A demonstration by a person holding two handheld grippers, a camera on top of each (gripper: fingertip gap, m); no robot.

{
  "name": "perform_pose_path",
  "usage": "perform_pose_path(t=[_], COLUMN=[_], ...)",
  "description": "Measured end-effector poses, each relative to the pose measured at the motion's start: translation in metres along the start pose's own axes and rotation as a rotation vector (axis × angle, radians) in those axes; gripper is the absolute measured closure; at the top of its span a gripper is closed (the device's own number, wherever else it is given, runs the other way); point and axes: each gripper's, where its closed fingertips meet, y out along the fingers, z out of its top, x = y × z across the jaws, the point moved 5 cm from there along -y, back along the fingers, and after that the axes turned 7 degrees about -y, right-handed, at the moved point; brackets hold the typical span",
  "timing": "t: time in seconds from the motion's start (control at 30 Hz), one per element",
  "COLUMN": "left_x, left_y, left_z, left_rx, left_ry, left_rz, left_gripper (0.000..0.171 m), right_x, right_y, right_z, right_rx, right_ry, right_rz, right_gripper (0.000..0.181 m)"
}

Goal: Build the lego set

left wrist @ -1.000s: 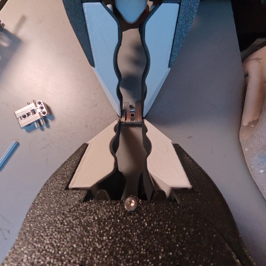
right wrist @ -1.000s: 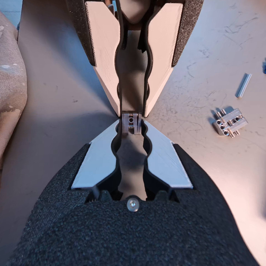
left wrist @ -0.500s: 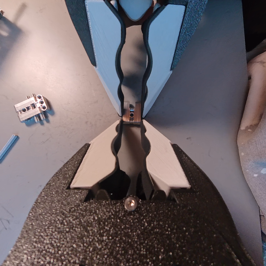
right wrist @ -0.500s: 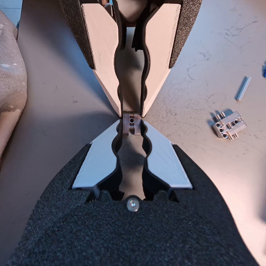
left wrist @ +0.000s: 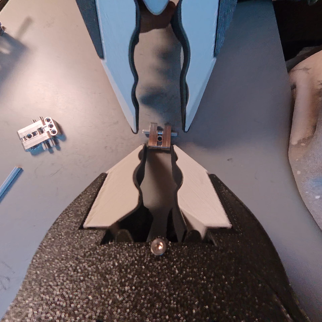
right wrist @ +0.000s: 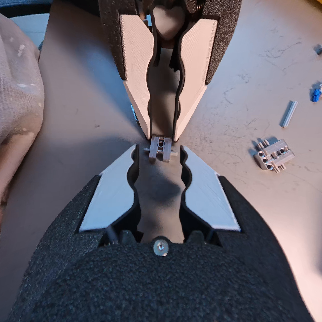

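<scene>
Two hand-held grippers meet tip to tip over a grey tabletop, with a small grey building-block assembly between them. In the left wrist view, the left gripper reaches up from the bottom of the frame, its fingertips clamped on the near end of the assembly, at frame centre. The right gripper comes down from the top of that frame with its fingers spread wide, their tips standing clear on either side of the piece. A thin axle runs crosswise through the assembly, its ends poking out left and right into those gaps.

The right wrist view shows the same meeting from the other side: the right gripper at the bottom, released, with the assembly just ahead of its tips and nothing pinched; the left gripper at the top, gripping the far end. The two parallel beams of the piece run along the line joining the grippers, the axle across it. Whether the piece is lifted or resting on the table cannot be told.

Lying apart on the table are a second, larger grey block assembly, at the left of the left view, and a loose grey rod at the left edge below it. Small blue parts sit at the right edge of the right view. A pale, stained cloth fills the right side of the left view.
</scene>
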Motion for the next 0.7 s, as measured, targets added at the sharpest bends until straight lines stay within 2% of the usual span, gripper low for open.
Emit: perform_pose_path(t=[0.03,0.2,0.33,0.7], left_x=[-0.001,-0.006,-0.007,0.0], left_y=[-0.001,-0.009,-0.011,0.001], left_z=[-0.001,-0.002,-0.002,0.0], left_rx=[0.0,0.027,0.041,0.033], left_ry=[0.001,-0.013,-0.016,0.031], left_rz=[-0.002,-0.015,-0.024,-0.01], left_gripper=[0.141,0.138,0.138,0.143], right_x=[0.001,0.009,0.005,0.002], right_y=[-0.005,-0.021,-0.015,-0.005], right_z=[0.0,-0.009,-0.015,-0.014], right_rx=[0.011,0.01,-0.019,-0.047], right_ry=[0.002,0.031,0.027,0.012], right_rz=[-0.003,-0.026,0.016,0.021], right_gripper=[0.135,0.136,0.147,0.156])
